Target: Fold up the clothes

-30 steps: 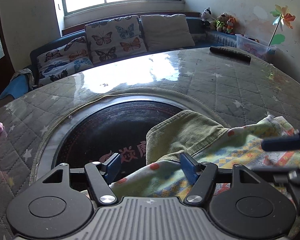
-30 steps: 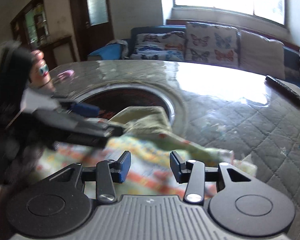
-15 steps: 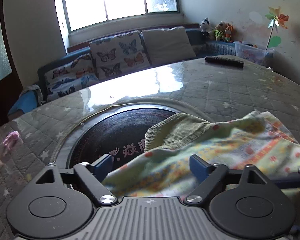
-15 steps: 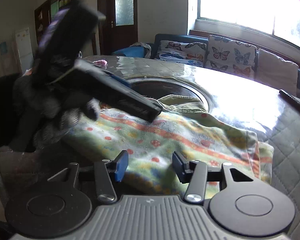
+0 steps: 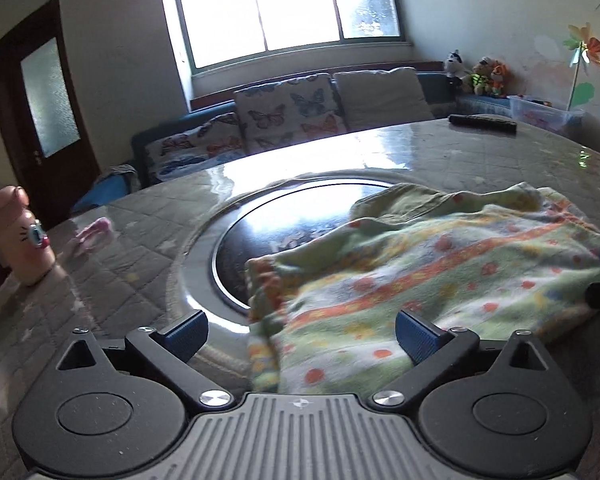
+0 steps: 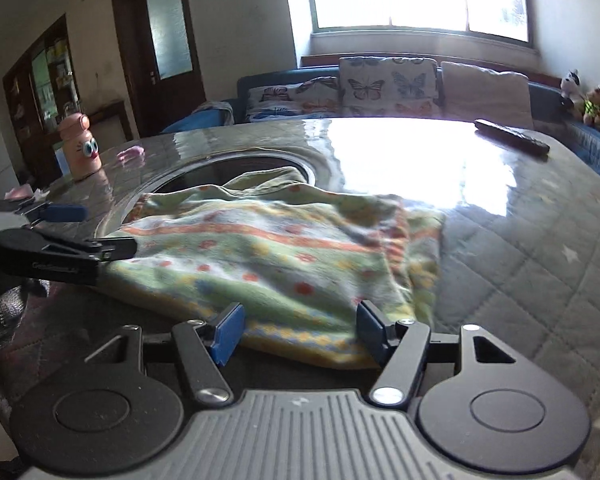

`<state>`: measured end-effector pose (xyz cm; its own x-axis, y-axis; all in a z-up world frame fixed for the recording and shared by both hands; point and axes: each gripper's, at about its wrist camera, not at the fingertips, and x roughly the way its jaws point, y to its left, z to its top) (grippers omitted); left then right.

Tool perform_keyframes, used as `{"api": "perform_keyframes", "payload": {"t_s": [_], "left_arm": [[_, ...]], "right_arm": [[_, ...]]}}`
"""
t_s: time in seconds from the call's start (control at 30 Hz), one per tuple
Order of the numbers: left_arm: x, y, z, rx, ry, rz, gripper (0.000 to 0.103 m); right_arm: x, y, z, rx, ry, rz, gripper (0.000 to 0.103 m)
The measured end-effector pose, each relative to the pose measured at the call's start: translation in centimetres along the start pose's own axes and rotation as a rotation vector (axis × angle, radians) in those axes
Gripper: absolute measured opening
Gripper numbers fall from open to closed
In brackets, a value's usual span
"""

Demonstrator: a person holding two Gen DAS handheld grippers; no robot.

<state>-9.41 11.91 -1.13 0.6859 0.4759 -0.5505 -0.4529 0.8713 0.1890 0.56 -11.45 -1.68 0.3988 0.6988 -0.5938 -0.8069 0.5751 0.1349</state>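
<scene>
Green and orange cloth (image 5: 428,276) — soft and patterned — lying folded on the grey quilted table (image 6: 520,240), partly covering the dark round plate (image 5: 292,224) in the middle. Left claw (image 5: 302,330) opening very wide, hovering at the near edge of the cloth, pads not pressing on it. Right claw (image 6: 298,330) opening too, standing at the other near edge, also not squeezing. Sitting well apart on the table: a pink bottle (image 6: 79,146) with googly eyes and a black remote (image 6: 512,136).
</scene>
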Motion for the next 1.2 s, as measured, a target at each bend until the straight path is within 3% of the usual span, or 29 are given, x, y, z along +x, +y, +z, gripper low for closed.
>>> {"api": "perform_keyframes", "payload": {"t_s": [0.17,0.3,0.6,0.77,1.03,1.2], "left_arm": [[0.0,1.7,-0.5,-0.054,0.022,0.027,0.103],[0.4,2.5,-0.9,-0.083,0.046,0.038,0.103],[0.0,3.3,-1.0,-0.113,0.057,0.057,0.103],[0.2,3.5,-1.6,-0.124,0.063,0.046,0.103],[-0.9,4.5,-1.0,-0.141,0.048,0.074,0.103],[-0.1,5.4,-1.9,-0.175,0.09,0.073,0.103]], "right_arm": [[0.0,-0.4,0.7,0.023,-0.008,0.015,0.066],[0.5,0.6,1.7,-0.009,-0.037,0.023,0.077],[2.8,3.5,3.4,-0.08,-0.032,0.06,0.088],[4.4,4.7,2.4,-0.138,0.024,0.05,0.09],[4.0,5.6,3.2,-0.159,-0.007,0.053,0.097],[4.9,7.3,3.6,-0.182,-0.011,0.087,0.099]]}}
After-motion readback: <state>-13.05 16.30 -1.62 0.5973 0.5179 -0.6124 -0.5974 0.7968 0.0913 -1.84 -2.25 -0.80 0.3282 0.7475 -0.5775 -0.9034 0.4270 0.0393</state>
